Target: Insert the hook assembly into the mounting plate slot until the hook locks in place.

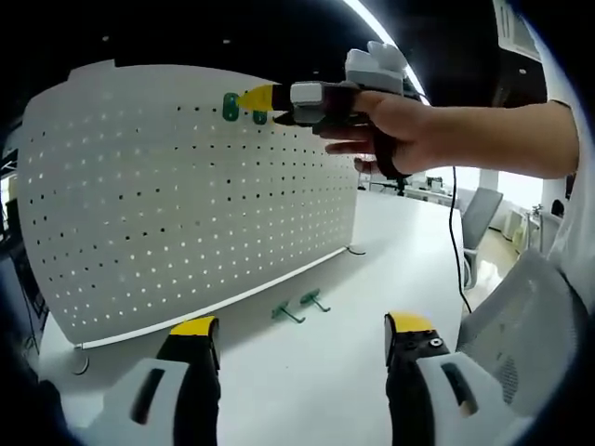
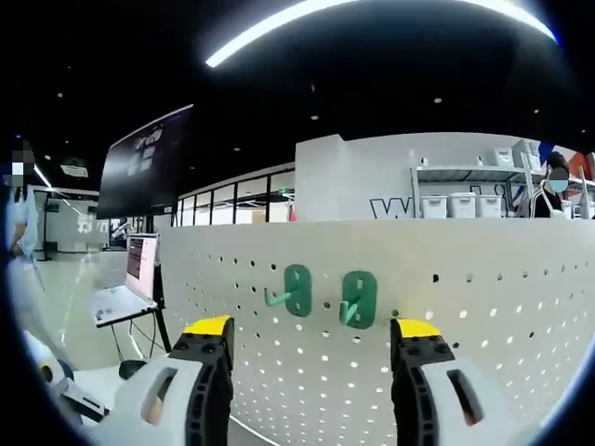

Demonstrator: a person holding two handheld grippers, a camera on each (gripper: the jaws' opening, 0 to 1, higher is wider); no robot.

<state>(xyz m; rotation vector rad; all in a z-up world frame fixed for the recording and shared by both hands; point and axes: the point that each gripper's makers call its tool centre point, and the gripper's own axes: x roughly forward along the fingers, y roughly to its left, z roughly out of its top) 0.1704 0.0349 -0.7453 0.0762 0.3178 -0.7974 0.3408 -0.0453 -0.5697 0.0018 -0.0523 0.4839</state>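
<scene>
A white pegboard plate (image 1: 167, 204) stands upright on the white table (image 1: 390, 251). Two green hooks (image 1: 231, 107) sit in its holes near the top edge. In the right gripper view they are the left hook (image 2: 296, 290) and the right hook (image 2: 358, 299), just ahead of my open right gripper (image 2: 313, 330). A hand holds that right gripper (image 1: 265, 107) up against the board beside them. Two more green hooks (image 1: 300, 307) lie loose on the table below the board, just beyond my left gripper (image 1: 302, 327), which is open and holds nothing.
A black cable (image 1: 456, 232) hangs from the hand over the table's right side. Office chairs (image 1: 479, 218) stand past the table edge. Behind the board are a laptop on a stand (image 2: 125, 283), a dark screen (image 2: 144, 163), and shelves with bins (image 2: 465, 203).
</scene>
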